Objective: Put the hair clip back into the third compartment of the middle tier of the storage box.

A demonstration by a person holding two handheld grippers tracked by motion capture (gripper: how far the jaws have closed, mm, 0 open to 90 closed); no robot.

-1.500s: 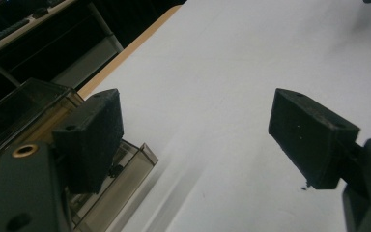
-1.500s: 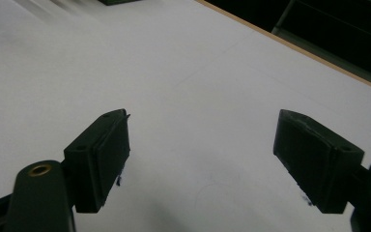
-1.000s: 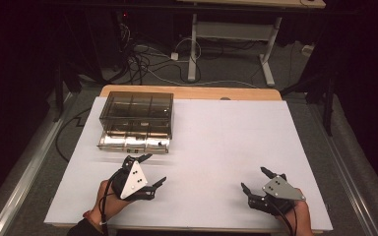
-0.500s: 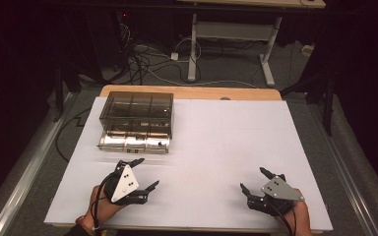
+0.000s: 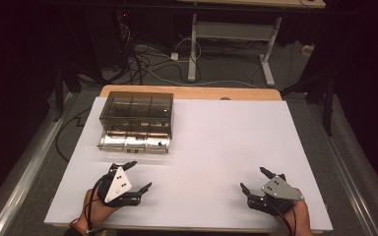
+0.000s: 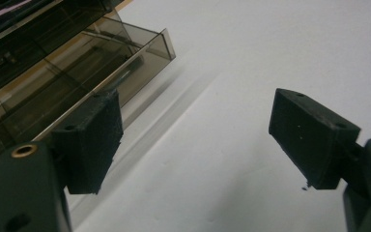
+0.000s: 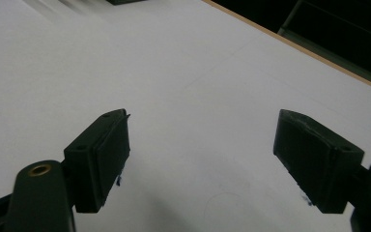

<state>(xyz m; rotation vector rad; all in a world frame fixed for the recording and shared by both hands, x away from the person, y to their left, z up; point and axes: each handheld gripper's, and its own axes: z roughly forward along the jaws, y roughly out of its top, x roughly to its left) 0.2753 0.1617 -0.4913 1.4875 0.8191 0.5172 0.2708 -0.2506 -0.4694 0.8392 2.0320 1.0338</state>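
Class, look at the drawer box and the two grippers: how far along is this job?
Done: the box's bottom drawer stands pulled out of the smoky plastic box. In hand: nothing; the left gripper is open just short of the drawer, the right gripper open over bare white table. Left: probably gripping the drawer; its contents are unclear.

The white table top [image 5: 226, 147] is lit evenly from above in the high view, while the floor and the far background are lost in deep darkness. Glare is caught on the near edge of the smoked plastic box [image 5: 137, 120], and a faint smear of blur is seen just in front of it. In the left gripper view, the box [image 6: 53, 72] is rendered soft, with streaked shadows beside it. The far left corner of the right gripper view is blurred.
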